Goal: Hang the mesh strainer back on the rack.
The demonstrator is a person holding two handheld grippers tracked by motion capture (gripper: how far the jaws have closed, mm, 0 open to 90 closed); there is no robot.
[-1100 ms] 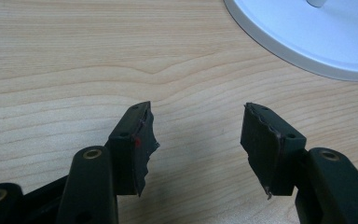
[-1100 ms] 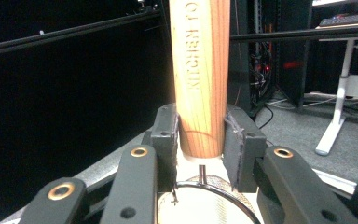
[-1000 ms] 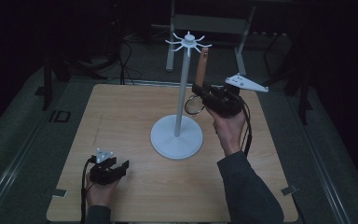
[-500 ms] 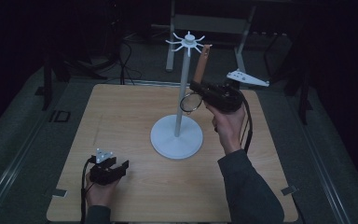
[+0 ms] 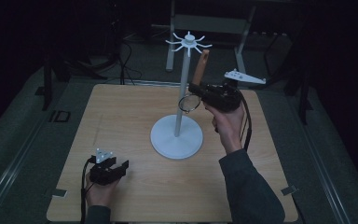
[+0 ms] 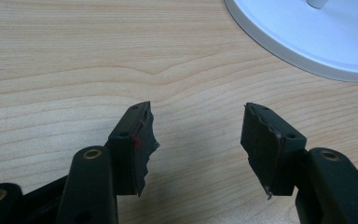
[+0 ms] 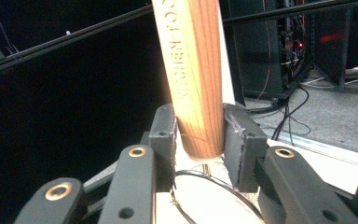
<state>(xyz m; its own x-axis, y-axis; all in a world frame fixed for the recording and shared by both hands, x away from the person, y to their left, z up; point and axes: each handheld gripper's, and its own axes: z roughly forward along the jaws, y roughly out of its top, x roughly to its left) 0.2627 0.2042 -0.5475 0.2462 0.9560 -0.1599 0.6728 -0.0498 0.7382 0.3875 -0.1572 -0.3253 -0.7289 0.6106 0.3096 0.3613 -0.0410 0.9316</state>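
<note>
A white stand with a round base and a ring of hooks on top rises from the middle of the wooden table. My right gripper hovers just right of the pole, shut on the wooden handle of a kitchen utensil. Its jaws have just been opening slightly, and the handle is still between the pads. The handle points up toward the hooks and a wire ring hangs below. My left gripper rests open and empty at the front left; its jaws point at bare wood.
The stand's base lies just beyond the left gripper in the left gripper view. Cables and metal frame legs stand on the dark floor behind the table. A black cable trails from the right gripper along the forearm.
The right hand has lifted slightly with the utensil beside the pole. The left hand has not moved.
</note>
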